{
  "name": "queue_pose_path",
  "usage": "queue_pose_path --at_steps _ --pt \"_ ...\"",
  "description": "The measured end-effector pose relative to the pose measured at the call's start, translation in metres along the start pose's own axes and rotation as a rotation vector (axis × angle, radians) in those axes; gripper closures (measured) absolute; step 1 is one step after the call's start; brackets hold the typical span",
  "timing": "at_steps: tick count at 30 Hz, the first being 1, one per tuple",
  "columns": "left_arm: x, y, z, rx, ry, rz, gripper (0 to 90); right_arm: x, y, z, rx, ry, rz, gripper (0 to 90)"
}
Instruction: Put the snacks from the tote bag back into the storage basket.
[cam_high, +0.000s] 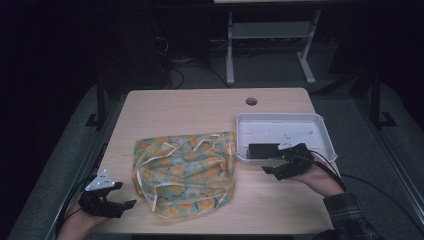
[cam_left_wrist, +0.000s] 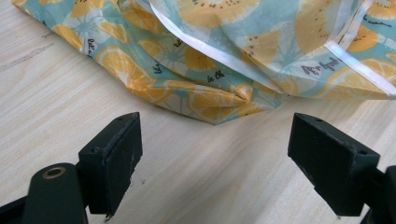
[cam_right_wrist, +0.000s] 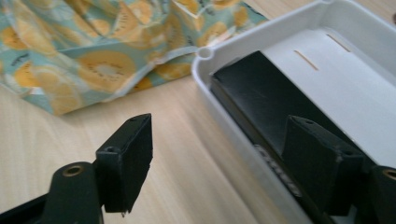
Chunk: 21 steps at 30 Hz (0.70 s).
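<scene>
High view: fruit-print cloth (cam_high: 185, 172) lies crumpled mid-table between both grippers. Left gripper (cam_high: 122, 195) wide open, empty; right gripper (cam_high: 272, 165) open, empty, straddling white tray (cam_high: 327, 137) rim beside black box (cam_high: 262, 149). Risk: jaw snags rim, shifting tray.

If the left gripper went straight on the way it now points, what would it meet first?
Most likely the patterned cloth: its folded edge lies just past the open left gripper, with bare table between them. The exact gap is hard to judge.
</scene>
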<state>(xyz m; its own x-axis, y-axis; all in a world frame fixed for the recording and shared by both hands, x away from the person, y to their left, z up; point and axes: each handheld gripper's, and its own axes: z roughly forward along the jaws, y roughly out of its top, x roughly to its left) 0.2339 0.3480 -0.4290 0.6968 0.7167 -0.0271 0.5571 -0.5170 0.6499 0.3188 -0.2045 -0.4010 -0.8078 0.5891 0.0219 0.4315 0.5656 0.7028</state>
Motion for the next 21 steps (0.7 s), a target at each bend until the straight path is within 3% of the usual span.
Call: queue_pose_path --at_steps 10,21 --pt "0.0 0.0 0.001 0.005 -0.004 0.008 17.3 0.021 -0.008 0.014 0.027 0.036 -0.024 17.7" --pt "0.0 0.0 0.002 0.008 -0.009 0.011 17.3 0.028 -0.014 0.031 0.047 0.077 -0.02 13.9"
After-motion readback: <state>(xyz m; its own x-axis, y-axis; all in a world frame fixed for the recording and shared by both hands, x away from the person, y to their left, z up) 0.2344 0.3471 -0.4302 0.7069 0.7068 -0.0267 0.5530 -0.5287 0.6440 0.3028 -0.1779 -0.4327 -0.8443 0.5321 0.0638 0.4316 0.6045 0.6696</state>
